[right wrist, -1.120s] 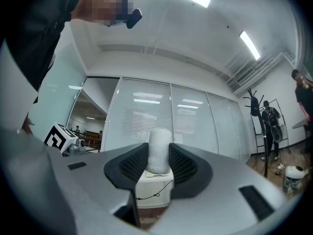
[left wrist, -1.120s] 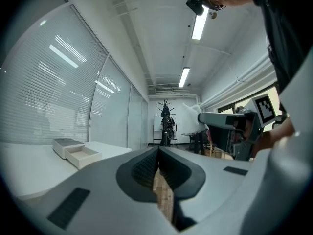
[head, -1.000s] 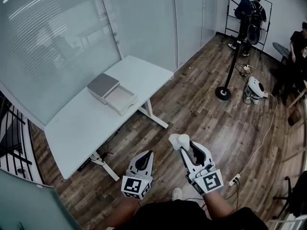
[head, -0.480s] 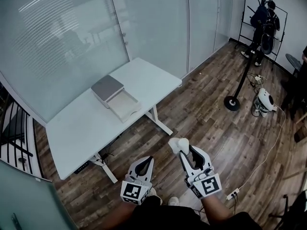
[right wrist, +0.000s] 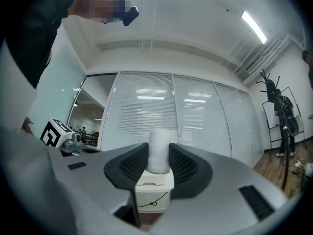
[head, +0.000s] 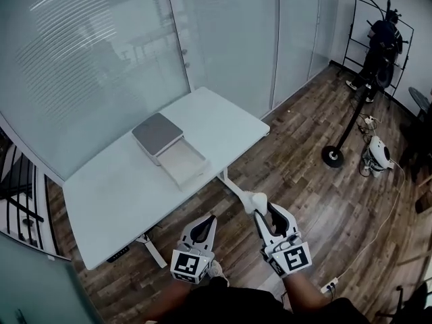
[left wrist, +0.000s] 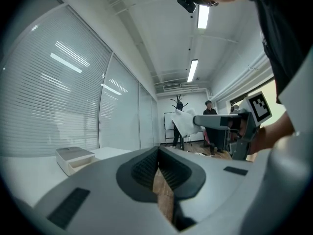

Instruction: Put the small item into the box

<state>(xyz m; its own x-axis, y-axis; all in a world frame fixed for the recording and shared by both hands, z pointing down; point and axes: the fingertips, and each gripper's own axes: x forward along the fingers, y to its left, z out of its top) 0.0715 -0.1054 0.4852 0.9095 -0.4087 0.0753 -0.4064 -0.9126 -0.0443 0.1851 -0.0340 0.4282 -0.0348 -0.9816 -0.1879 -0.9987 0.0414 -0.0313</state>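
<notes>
On the desk, head view: the box [head: 169, 146] sits with its tray pulled out, and I can see nothing in it. The desk [head: 115, 187] has bare floor between it and both pairs of tongs.
Small item, head view: the small item [head: 251, 198] is white, held at the tip of the right tongs [head: 259, 209], well short of the box.
Progress: the pick-up looks done. By my reckoning, the carry to the box and the drop into its tray are left.
Left tongs, head view: the left tongs [head: 205, 221] are just beside the right pair, equally far from the box.
Left gripper view: the jaws are together with nothing between them. The box [left wrist: 73, 158] is well ahead, to the left.
Right gripper view: the jaws are part-way apart, pressing both sides of the small item [right wrist: 159, 151]. The box is out of this view.
</notes>
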